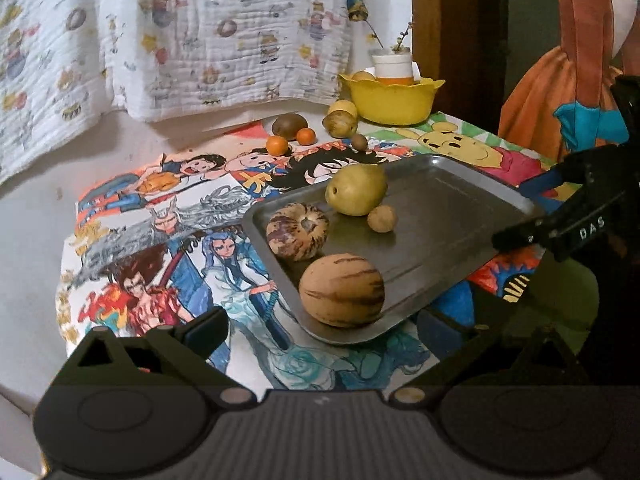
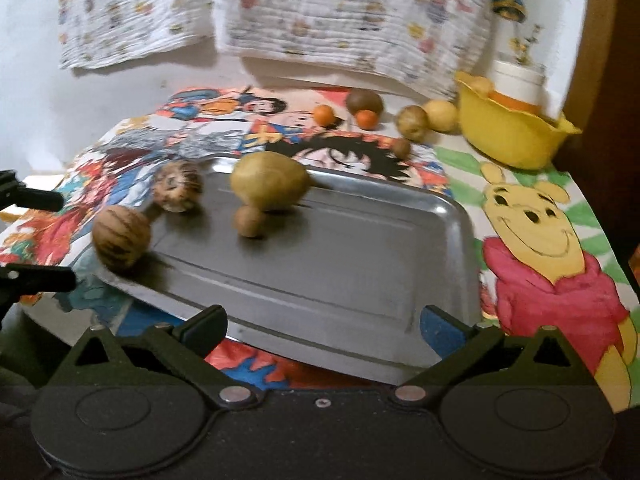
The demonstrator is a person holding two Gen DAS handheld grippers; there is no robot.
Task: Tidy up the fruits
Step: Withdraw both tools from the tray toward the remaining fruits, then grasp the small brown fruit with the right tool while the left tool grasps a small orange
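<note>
Four fruits (image 1: 341,290) sit on the metal tray (image 1: 440,216), bunched toward its left edge; the rest lie at the table's far edge beside the yellow bowl (image 1: 390,98). Left gripper (image 1: 320,334) and right gripper (image 2: 324,326) both gape wide, holding nothing.

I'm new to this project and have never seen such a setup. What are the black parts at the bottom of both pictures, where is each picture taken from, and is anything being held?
There is no robot here: a person holds a two-finger gripper in each hand, and each carries a wide-angle camera that looks along its fingers. One picture comes from the left gripper, the other from the right gripper. Both stand open and hold nothing. On the cartoon-printed cloth lies a metal tray with two striped melons, a green pear and a small brown fruit. Behind it lie more fruits, among them two small oranges, beside a yellow bowl.
</note>
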